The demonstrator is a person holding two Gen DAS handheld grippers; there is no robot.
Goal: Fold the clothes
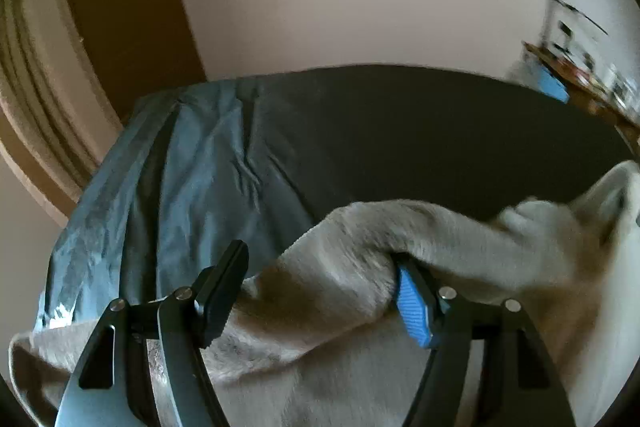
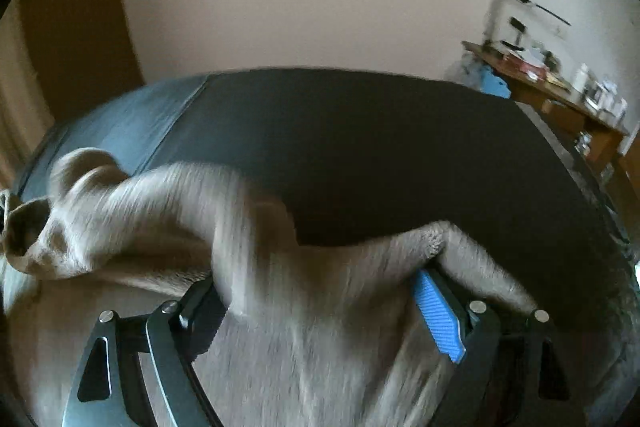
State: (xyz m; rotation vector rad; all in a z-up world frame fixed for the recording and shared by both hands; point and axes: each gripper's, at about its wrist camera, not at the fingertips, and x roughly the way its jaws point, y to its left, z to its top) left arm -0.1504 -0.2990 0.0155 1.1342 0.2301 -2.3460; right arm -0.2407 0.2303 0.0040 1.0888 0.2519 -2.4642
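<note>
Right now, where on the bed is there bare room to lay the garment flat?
The dark sheet is bare between the wall and the beige garment. The wrinkled blue cover borders it on the left. The wooden desk on the right is crowded.

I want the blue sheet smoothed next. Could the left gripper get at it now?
Probably not yet: the left gripper has the fuzzy beige garment draped between its open fingers, covering the way to the blue sheet beyond.
</note>
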